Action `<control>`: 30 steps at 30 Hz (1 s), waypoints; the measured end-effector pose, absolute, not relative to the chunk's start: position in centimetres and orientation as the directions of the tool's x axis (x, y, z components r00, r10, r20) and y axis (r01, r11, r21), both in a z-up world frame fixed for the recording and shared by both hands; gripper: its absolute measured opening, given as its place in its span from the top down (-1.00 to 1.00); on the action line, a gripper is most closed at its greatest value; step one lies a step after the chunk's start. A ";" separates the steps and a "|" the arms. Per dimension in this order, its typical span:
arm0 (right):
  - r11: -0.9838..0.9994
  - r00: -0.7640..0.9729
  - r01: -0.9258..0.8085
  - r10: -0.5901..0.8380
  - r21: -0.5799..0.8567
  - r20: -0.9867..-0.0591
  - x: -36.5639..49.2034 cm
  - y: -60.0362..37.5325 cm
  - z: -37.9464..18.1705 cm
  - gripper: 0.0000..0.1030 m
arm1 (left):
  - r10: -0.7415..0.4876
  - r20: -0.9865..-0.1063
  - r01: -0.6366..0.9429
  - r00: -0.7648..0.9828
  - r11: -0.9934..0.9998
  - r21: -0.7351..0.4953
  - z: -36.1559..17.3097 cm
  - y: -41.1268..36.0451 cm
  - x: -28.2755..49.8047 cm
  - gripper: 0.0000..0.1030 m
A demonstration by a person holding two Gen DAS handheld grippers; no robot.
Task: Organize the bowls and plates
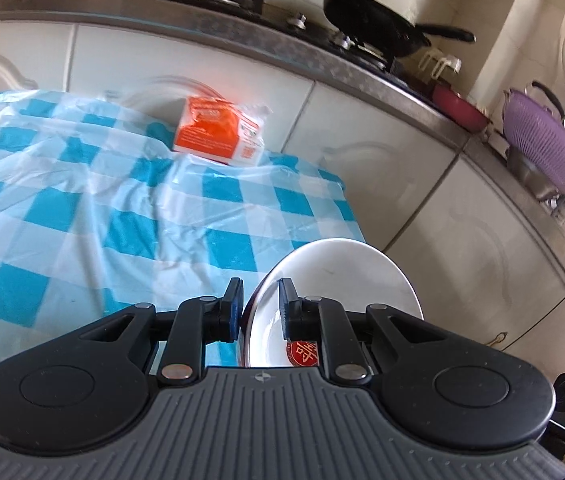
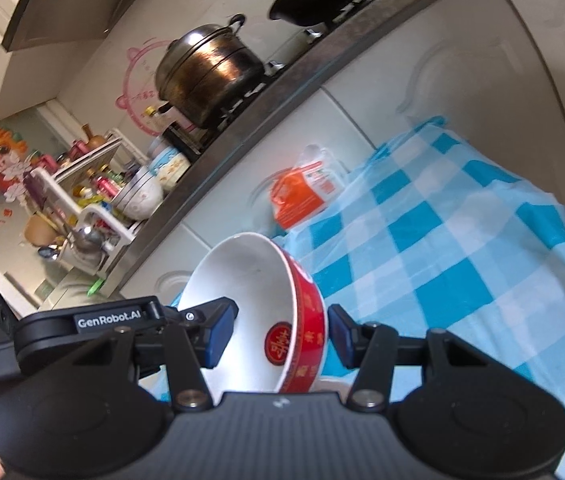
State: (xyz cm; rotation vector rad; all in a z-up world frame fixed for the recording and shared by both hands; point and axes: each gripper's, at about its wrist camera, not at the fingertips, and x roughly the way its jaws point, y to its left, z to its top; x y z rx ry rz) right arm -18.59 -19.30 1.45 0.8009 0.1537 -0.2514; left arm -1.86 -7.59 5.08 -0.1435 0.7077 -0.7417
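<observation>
1. Left gripper [image 1: 260,304] clamped on the rim of a white bowl [image 1: 346,276], one pad outside, the other inside the wall. Bowl tilted up on edge, red round emblem visible down in its bottom, held off the table at the right end of the cloth.
2. Right gripper [image 2: 282,332] closed on a second bowl [image 2: 250,292], red outside with gold characters, white inside with a red round mark. Left pad inside against the white wall, right pad at the red outer wall; contact on that side hard to make out. Also tipped on its side and off the table.
3. Blue-and-white checked tablecloth [image 1: 82,208] rumpled over the table below both bowls.
4. Orange-and-white packet [image 1: 218,132] lying at the far edge of the cloth, right up against the white cabinet doors [image 1: 382,144].
5. Up on the counter: black frying pan [image 1: 374,20] on the stove, big steel lidded pot [image 2: 210,68] on the other burner.
6. Purple colander [image 1: 546,140] sitting in a steel bowl farther right along the counter.
7. White rack [image 2: 94,200] crammed with bottles and utensils at the counter's other end, more bowls stacked beside it.
</observation>
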 end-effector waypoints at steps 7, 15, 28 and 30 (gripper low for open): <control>0.716 0.968 0.236 -0.114 0.657 -0.224 -17.2 -16.3 3.0 -0.01 | -0.649 -0.513 0.516 0.562 0.760 -0.396 5.7 -2.6 -2.2 0.69; 0.743 0.973 0.163 -0.014 0.650 -0.229 -14.9 -12.3 4.0 0.00 | -0.612 -0.494 0.451 0.617 0.790 -0.415 6.2 3.5 -3.0 0.69; 0.765 0.952 0.059 0.149 0.641 -0.266 -11.8 -6.0 4.6 0.00 | -0.537 -0.474 0.344 0.698 0.832 -0.435 6.1 11.1 -4.8 0.65; 0.768 0.945 0.051 0.170 0.639 -0.280 -11.3 -5.2 4.5 0.00 | -0.523 -0.474 0.328 0.709 0.839 -0.435 5.7 12.2 -5.2 0.65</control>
